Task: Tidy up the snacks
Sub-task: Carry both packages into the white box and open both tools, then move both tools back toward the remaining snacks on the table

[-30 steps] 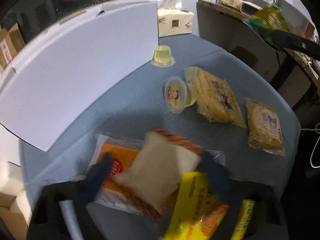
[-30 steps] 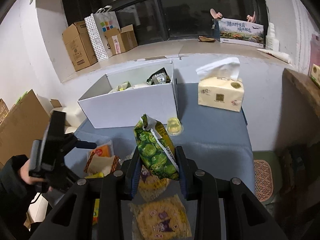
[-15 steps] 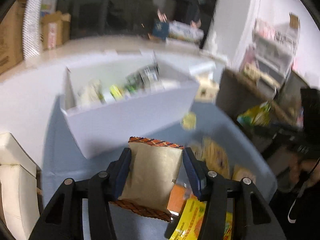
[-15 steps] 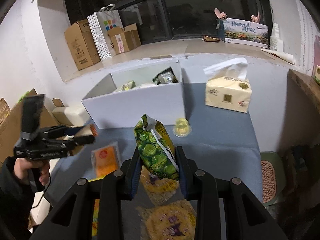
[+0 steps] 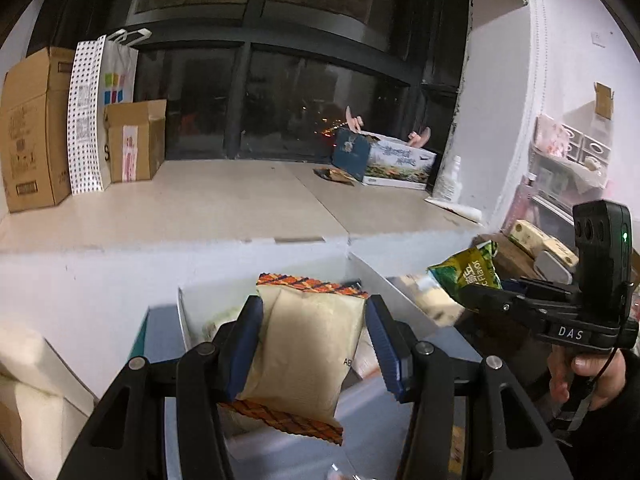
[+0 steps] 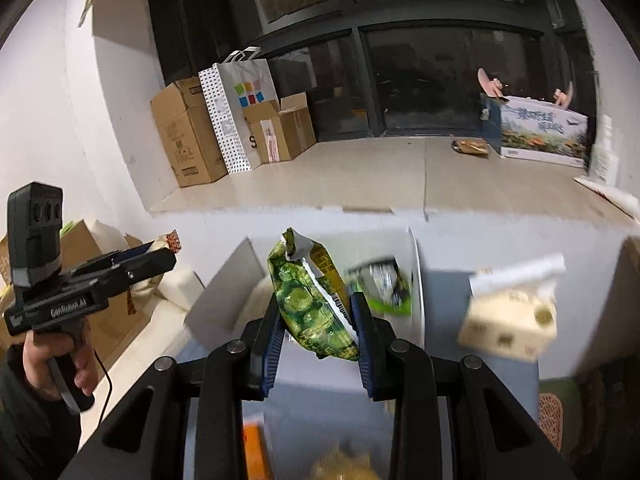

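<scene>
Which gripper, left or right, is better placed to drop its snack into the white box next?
Probably the right gripper: its green packet hangs over the white box opening. The left gripper with its beige packet looks nearer the front wall.

The beige snack packet with orange patterned edges [image 5: 308, 344] looks matt, like paper. Beyond it, the white open box [image 5: 384, 280] has smooth, dull card walls. The green printed snack bag [image 6: 312, 304] is glossy, crinkled film, probably foil-lined plastic.
</scene>
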Tool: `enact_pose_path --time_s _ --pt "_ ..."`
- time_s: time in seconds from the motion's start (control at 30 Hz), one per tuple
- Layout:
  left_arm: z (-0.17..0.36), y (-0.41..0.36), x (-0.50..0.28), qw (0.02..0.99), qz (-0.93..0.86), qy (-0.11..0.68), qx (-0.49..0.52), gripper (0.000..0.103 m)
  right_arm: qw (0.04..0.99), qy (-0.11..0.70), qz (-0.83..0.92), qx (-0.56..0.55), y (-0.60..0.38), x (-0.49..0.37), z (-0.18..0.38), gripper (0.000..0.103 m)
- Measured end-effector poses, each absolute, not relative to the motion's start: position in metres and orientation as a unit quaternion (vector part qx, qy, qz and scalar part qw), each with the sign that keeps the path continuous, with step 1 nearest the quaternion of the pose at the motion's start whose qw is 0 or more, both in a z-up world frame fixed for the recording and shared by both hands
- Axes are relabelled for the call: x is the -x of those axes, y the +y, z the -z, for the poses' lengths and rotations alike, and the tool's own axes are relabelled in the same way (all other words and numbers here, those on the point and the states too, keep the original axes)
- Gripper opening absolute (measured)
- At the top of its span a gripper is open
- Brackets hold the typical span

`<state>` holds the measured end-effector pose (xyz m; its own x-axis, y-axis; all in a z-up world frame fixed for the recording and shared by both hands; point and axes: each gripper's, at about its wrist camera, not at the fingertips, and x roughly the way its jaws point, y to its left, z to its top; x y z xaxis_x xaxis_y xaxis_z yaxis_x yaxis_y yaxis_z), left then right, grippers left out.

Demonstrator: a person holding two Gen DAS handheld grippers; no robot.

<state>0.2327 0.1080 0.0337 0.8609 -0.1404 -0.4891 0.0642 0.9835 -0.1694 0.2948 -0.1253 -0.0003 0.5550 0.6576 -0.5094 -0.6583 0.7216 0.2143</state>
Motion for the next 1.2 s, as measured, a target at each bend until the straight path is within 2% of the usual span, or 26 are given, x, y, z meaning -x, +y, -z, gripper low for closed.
enact_pose_path --time_s 0.07,0.1,0.13,0.17,0.2,0.27,0.43,0.77,1.2 --pt "-0.033 0.114 -0.250 0.958 0.055 0.272 0.075 0.061 0.871 0.300 -0.388 0.008 -0.111 -0.311 0.000 0.035" --pt "-0.029 0.117 -0.262 0.953 0.051 0.289 0.077 0.063 0.868 0.306 -0.392 0.010 -0.106 -0.317 0.001 0.039" --pt "-0.026 0.120 -0.269 0.951 0.035 0.299 0.077 0.076 0.866 0.316 -0.387 0.016 -0.100 -0.324 0.004 0.065" --pt "-0.021 0.123 -0.274 0.948 0.016 0.308 0.078 0.101 0.867 0.329 -0.374 0.027 -0.095 -0.329 0.008 0.085" --pt "-0.016 0.127 -0.277 0.947 0.009 0.311 0.082 0.103 0.872 0.326 -0.363 0.028 -0.095 -0.329 0.010 0.103" --pt "-0.009 0.133 -0.274 0.946 0.013 0.310 0.093 0.103 0.885 0.303 -0.354 0.017 -0.102 -0.322 0.011 0.103" --pt "0.005 0.137 -0.264 0.943 0.010 0.315 0.104 0.103 0.888 0.302 -0.346 0.004 -0.117 -0.317 0.013 0.103" --pt "0.003 0.118 -0.212 0.949 0.026 0.298 0.099 0.103 0.897 0.291 -0.332 -0.008 -0.160 -0.282 0.014 0.103" --pt "0.056 0.051 -0.135 0.930 0.038 0.346 0.114 0.103 0.886 0.352 -0.302 -0.016 -0.210 -0.207 0.088 0.103"
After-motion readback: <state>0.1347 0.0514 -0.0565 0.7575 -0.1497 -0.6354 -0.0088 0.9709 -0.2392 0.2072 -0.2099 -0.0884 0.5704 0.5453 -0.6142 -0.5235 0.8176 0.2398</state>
